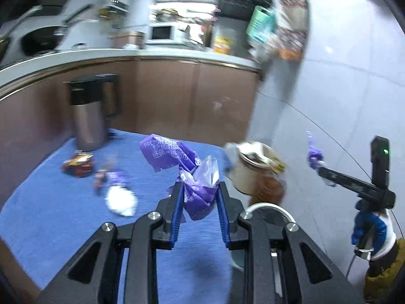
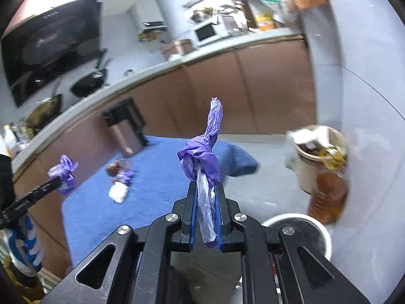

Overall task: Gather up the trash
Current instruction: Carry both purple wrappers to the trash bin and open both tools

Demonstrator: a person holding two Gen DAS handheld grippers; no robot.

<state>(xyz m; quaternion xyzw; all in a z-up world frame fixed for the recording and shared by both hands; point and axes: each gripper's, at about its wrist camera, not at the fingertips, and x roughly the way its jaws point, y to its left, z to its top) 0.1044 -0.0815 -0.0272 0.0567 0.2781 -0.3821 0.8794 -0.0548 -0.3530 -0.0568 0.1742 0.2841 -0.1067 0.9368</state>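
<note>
My left gripper (image 1: pixel 198 187) is shut on a crumpled purple tissue wrapper (image 1: pixel 195 177) and holds it above the blue mat (image 1: pixel 63 215). My right gripper (image 2: pixel 205 190) is shut on a twisted purple plastic wrapper (image 2: pixel 203 152), held up in the air over the floor beside the mat. The right gripper also shows in the left wrist view (image 1: pixel 317 163), the left one in the right wrist view (image 2: pixel 62 177). On the mat lie a white crumpled paper (image 1: pixel 121 200), a red snack packet (image 1: pixel 78 163) and a small purple wrapper (image 1: pixel 111 177).
A white-rimmed bin (image 2: pixel 326 230) stands on the floor just under my right gripper. A full beige waste bucket (image 1: pixel 253 167) and a brown bottle (image 2: pixel 329 197) stand by the wall. A metal kettle (image 1: pixel 88 116) stands at the mat's far corner, before brown cabinets.
</note>
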